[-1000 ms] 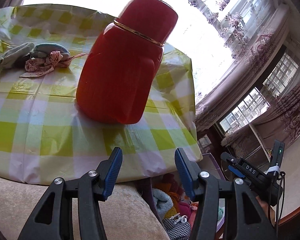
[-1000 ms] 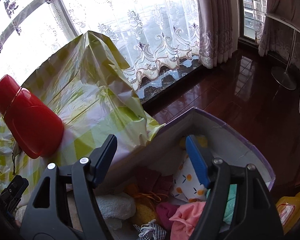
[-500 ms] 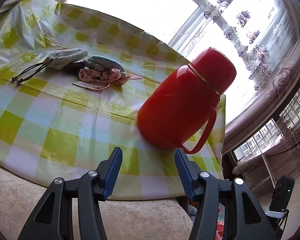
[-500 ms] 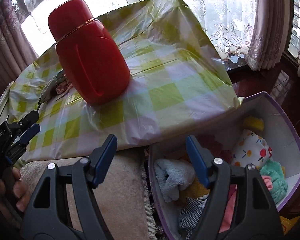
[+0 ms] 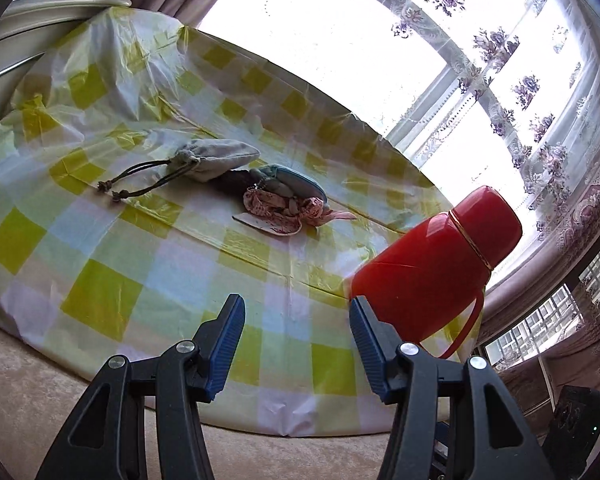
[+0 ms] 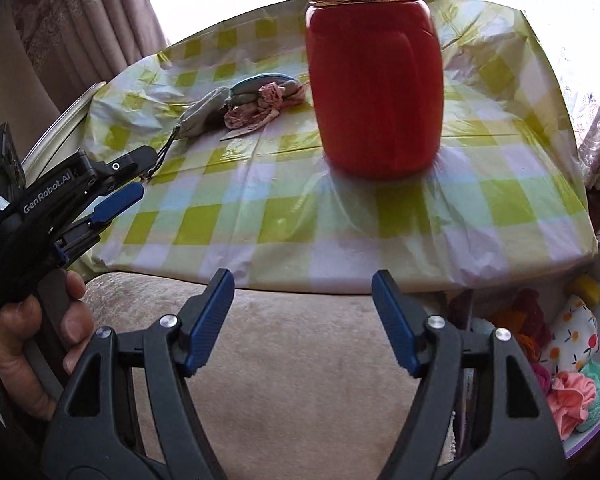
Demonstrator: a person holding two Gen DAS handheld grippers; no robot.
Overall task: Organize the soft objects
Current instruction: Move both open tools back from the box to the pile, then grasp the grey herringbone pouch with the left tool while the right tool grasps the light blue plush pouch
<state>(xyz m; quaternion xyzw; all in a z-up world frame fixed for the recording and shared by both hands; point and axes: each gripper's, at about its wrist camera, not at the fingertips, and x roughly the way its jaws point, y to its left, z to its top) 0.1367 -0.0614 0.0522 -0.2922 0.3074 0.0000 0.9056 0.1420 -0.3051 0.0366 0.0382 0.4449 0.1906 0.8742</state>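
Small soft things lie together on the checked tablecloth [image 5: 112, 264]: a grey drawstring pouch [image 5: 216, 158], a teal pouch [image 5: 296, 186] and a pink floral cloth [image 5: 284, 208]. My left gripper [image 5: 296, 320] hovers open and empty over the table's near edge, well short of them. In the right wrist view the same grey pouch [image 6: 204, 114], teal pouch [image 6: 260, 82] and pink cloth [image 6: 256, 110] lie far back on the left. My right gripper [image 6: 303, 292] is open and empty above a beige cushion [image 6: 300, 360]. The left gripper [image 6: 136, 176], held by a hand, shows at the left.
A tall red thermos [image 5: 432, 276] stands on the table to the right of the soft things; in the right wrist view the thermos [image 6: 374, 80] is straight ahead. A purple-rimmed box [image 6: 580, 446] with several soft items sits low on the right, beside the table. Curtained windows lie behind.
Both grippers swung left toward the table. The thermos slid right in the left view, and the box slid to the right edge of the right view. Both jaws stayed as wide.
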